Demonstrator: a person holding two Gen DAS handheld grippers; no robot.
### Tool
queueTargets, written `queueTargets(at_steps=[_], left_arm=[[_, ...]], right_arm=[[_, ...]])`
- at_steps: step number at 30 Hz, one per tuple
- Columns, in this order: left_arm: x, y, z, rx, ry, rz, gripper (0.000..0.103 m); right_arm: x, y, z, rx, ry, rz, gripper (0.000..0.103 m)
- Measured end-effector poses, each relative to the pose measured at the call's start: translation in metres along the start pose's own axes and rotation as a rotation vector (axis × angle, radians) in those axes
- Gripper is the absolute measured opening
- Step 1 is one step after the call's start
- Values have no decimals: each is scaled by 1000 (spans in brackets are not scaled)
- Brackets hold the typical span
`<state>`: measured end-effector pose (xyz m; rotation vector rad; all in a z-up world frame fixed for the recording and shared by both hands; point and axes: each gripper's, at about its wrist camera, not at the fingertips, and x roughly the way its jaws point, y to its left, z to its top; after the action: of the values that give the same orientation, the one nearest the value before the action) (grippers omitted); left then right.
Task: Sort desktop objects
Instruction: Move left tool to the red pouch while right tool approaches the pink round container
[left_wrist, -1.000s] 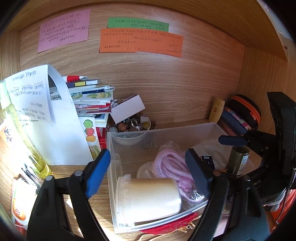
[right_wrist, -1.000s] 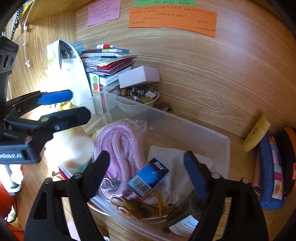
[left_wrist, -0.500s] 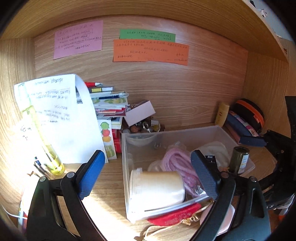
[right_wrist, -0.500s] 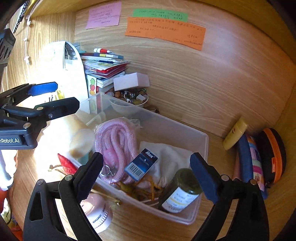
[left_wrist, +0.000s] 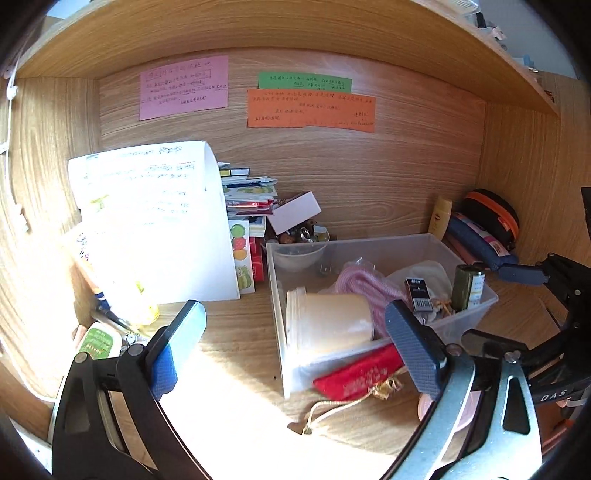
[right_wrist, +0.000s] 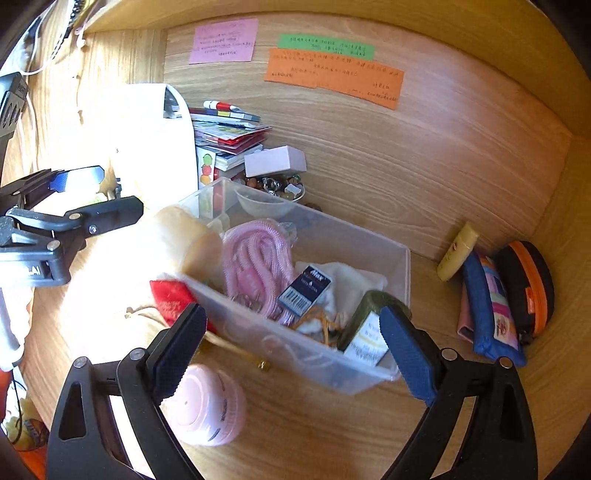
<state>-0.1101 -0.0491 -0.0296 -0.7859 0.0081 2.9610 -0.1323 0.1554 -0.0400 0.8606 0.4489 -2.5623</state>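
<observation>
A clear plastic box (left_wrist: 369, 247) (right_wrist: 402, 280) stands on the wooden desk. It holds a cream jar (left_wrist: 328, 321) on its side, a pink rope (right_wrist: 258, 258), a dark blue staple box (right_wrist: 304, 290) and a green glass jar (right_wrist: 369, 325). A red pouch (left_wrist: 358, 373) with a gold cord lies against its front. My left gripper (left_wrist: 293, 314) hovers before the box's left end; its jaws are opening and touch nothing. My right gripper (right_wrist: 291, 317) is open in front of the box's near wall, clear of it. A pink round case (right_wrist: 207, 402) lies under its left finger.
A curled white sheet (left_wrist: 155, 218), a stack of booklets (right_wrist: 229, 129) and a bowl of beads (right_wrist: 273, 192) stand behind the box. A yellow tube (right_wrist: 456, 251), a blue pencil case (right_wrist: 487, 314) and a black-orange case (right_wrist: 532, 288) fill the right corner. A shelf hangs overhead.
Both grippers have drawn back from the plastic box and their jaws have spread wider. The box stays on the desk and now looks smaller and farther off.
</observation>
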Motion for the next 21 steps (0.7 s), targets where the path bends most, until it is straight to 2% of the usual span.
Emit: queueTargets(at_steps=[9,13,21], left_arm=[[-16,-3,-25,41,21,15,99],[-18,-1,-37,30,41,9,99],[-12,11,-51,-13,113,-19,99]], right_arm=[[-5,21,-26,-2,40,26,94],[5,32,-40,-20,74,75,94],[32,43,-51,-27,154,87,94]])
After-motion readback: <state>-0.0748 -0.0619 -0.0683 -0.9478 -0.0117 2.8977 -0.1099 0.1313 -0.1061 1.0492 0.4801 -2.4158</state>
